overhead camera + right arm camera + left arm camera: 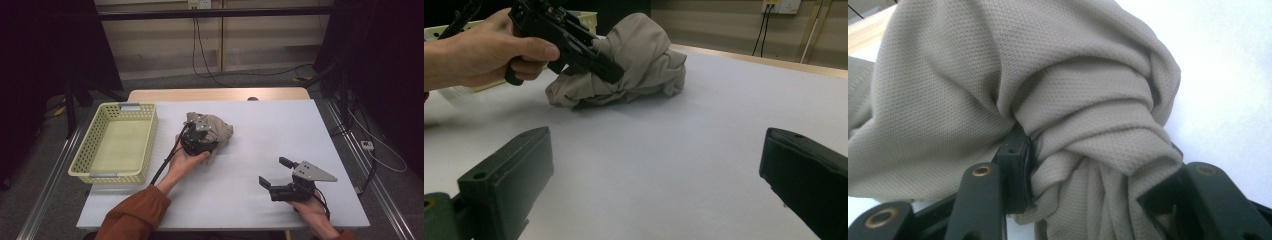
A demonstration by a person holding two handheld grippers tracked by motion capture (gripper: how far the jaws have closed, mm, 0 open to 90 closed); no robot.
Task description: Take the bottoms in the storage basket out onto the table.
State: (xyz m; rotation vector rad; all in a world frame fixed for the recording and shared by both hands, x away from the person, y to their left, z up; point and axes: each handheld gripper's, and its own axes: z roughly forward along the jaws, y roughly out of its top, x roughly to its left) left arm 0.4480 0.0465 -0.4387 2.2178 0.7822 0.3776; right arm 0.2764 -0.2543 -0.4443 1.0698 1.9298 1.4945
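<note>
A crumpled beige cloth (221, 128) lies in a heap on the white table (280, 125), just left of the middle. My left gripper (201, 138) is pushed into its near side, shut on a thick bunch of folds. In the left gripper view the cloth (1048, 75) bulges between the two black jaws of that gripper (1093, 175). My right gripper (275, 171) hovers open and holding nothing near the front right of the table, pointing left. From the right gripper view (659, 165) the cloth (644, 55) sits well ahead, with a hand (479, 52) holding the left gripper (599, 62) against it.
A pale yellow perforated basket (151, 131) stands at the table's left edge, with nothing visible inside. A wooden strip (215, 94) runs along the far edge. Cables (200, 50) hang on the wall and floor behind.
</note>
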